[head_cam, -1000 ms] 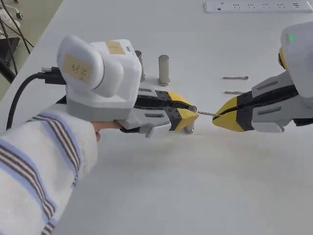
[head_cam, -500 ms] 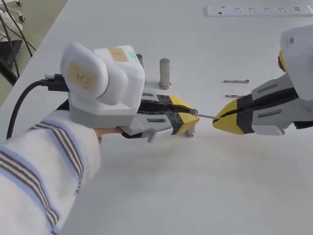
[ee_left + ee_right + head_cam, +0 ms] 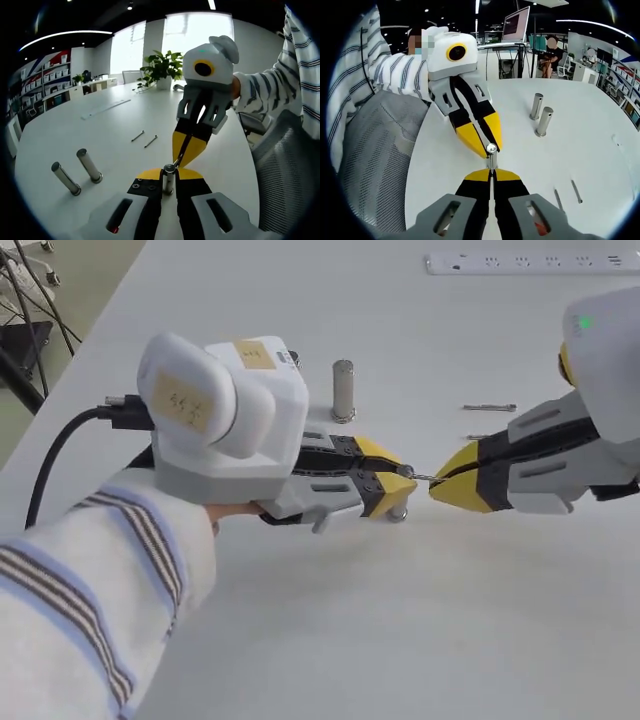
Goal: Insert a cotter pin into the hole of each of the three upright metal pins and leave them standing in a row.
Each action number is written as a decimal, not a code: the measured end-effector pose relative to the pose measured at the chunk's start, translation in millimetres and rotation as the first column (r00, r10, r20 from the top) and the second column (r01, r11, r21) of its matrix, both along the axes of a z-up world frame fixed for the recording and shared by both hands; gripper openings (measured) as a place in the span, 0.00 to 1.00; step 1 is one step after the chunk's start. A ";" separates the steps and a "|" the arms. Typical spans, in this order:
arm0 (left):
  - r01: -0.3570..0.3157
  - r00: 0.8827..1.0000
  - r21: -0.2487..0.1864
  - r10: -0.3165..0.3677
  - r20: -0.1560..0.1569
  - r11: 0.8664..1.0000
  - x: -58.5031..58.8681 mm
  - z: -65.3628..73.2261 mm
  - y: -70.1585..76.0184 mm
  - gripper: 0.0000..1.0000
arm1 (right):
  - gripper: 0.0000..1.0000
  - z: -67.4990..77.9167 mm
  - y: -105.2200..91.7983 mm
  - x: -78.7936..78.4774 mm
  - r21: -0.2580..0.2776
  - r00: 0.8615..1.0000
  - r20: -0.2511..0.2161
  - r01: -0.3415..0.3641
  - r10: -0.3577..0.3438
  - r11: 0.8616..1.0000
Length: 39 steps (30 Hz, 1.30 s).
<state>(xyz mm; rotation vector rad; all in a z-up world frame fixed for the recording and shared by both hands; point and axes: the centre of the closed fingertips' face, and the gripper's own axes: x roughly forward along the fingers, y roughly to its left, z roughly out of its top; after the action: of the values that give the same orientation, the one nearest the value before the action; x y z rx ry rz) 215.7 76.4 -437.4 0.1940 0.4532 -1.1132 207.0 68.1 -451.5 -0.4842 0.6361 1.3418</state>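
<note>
My left gripper (image 3: 400,486) is shut on a short metal pin (image 3: 169,180), which stands upright on the table between the yellow jaws. My right gripper (image 3: 436,483) is shut on a thin cotter pin (image 3: 421,477) and faces the left one. The cotter pin's (image 3: 491,161) tip meets the held pin's head (image 3: 491,148). Whether it sits in the hole is unclear. Two more metal pins (image 3: 90,165) (image 3: 65,178) stand behind; one (image 3: 343,390) rises beyond the left gripper. Two loose cotter pins (image 3: 490,407) (image 3: 478,436) lie on the table to the right.
A white power strip (image 3: 530,260) lies along the far edge of the white table (image 3: 400,640). A black cable (image 3: 55,455) trails from the left gripper over the table's left edge. A striped sleeve (image 3: 90,610) fills the lower left.
The right gripper has edged slightly left, narrowing the gap between the two sets of jaws. The camera has also shifted a little. Both grips are unchanged.
</note>
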 end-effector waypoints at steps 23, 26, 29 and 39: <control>-0.023 1.000 -0.002 0.023 -0.019 1.000 2.3 -0.5 3.7 0.06 | 0.09 4.9 12.1 11.4 0.028 0.987 0.153 -0.062 0.057 0.998; -0.023 1.000 -0.001 0.023 -0.017 1.000 2.5 -0.5 2.8 0.06 | 0.09 4.3 6.8 12.5 0.034 0.989 0.140 -0.053 0.047 0.998; -0.023 1.000 0.000 0.023 -0.015 1.000 2.3 -0.4 2.1 0.06 | 0.08 8.0 3.0 11.1 0.051 0.991 0.126 -0.038 0.032 0.998; -0.024 1.000 0.007 0.024 -0.011 1.000 0.6 -0.1 3.0 0.06 | 0.00 10.9 -2.6 6.5 0.072 0.996 0.090 -0.029 0.023 0.997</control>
<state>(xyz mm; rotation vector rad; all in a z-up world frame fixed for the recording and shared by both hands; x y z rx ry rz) 216.3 79.4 -437.5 0.1875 0.4680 -1.0895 213.5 65.5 -440.6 -0.4916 0.5067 1.3558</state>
